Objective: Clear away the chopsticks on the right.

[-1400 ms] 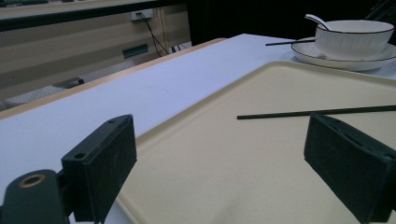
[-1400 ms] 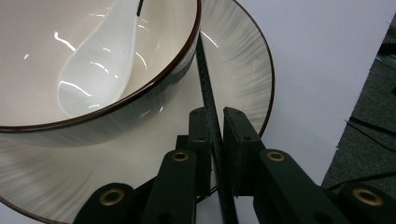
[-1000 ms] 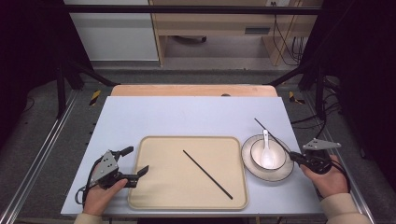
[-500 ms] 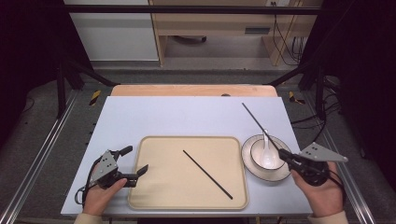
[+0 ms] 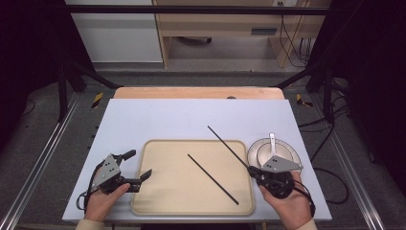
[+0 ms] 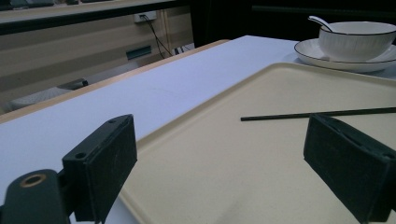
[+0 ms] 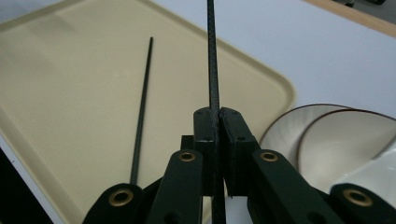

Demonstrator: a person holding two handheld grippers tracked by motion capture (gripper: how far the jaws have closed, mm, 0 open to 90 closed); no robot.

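A beige tray (image 5: 163,196) lies at the table's front middle, and one black chopstick (image 5: 213,179) rests diagonally on it. My right gripper (image 5: 252,170) stands at the tray's right edge, shut on a second black chopstick (image 5: 229,146) that points away to the far left over the tray's corner. The right gripper view has the jaws (image 7: 217,116) pinched on that held chopstick (image 7: 211,56), with the loose chopstick (image 7: 142,102) to its left. At the tray's left rim my left gripper (image 5: 139,164) is open and holds nothing; its fingers (image 6: 107,158) straddle the tray's edge (image 6: 196,177).
A white bowl (image 5: 274,152) with a white spoon (image 5: 272,140) sits on a saucer (image 5: 293,154) just right of the tray, close behind my right gripper. The far half of the pale blue table (image 5: 191,117) is bare. The table's edges drop to dark floor.
My right gripper has moved left from beside the saucer to the tray's right edge, carrying the chopstick, whose tip now reaches over the tray. The left gripper has not moved.
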